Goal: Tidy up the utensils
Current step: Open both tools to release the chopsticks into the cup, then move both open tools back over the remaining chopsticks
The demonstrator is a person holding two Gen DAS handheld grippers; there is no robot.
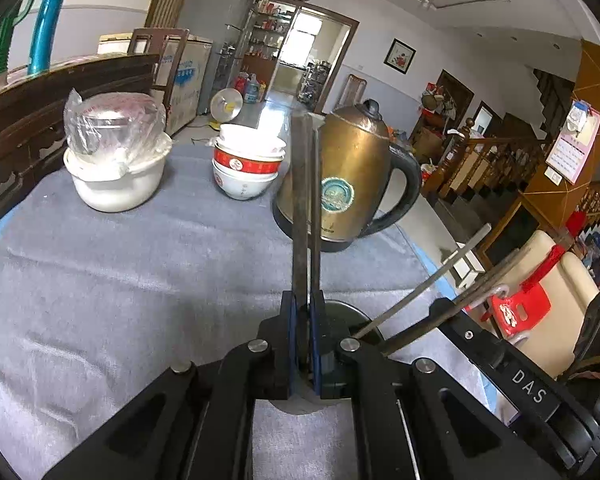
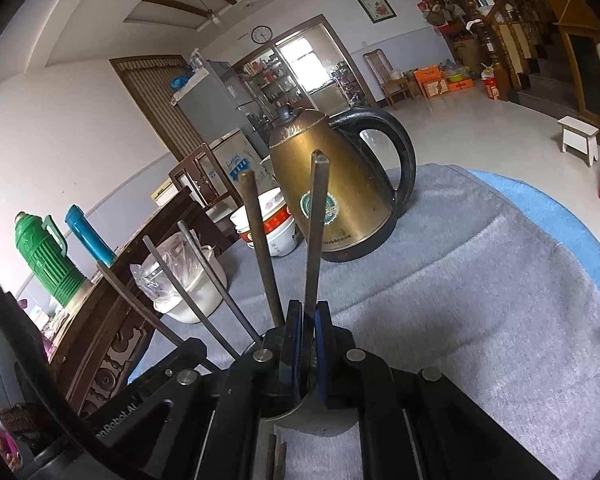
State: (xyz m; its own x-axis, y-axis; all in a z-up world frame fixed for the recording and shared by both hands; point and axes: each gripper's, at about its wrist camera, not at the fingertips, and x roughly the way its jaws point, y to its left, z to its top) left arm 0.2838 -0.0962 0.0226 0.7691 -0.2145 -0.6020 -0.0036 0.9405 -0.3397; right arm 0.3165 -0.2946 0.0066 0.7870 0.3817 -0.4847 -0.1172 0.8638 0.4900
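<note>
My left gripper is shut on two dark chopsticks that stand up in front of the kettle. Under it sits a dark metal holder cup with two more chopsticks leaning right. My right gripper is shut on one dark chopstick over the same metal cup. Another chopstick stands beside it, and several thinner ones lean left. Two chopsticks lie on the cloth near the cup.
A brass kettle with a black handle stands behind the cup on the grey cloth. Stacked bowls and a white pot with a bagged bowl stand further back. A dark wooden cabinet runs along the left.
</note>
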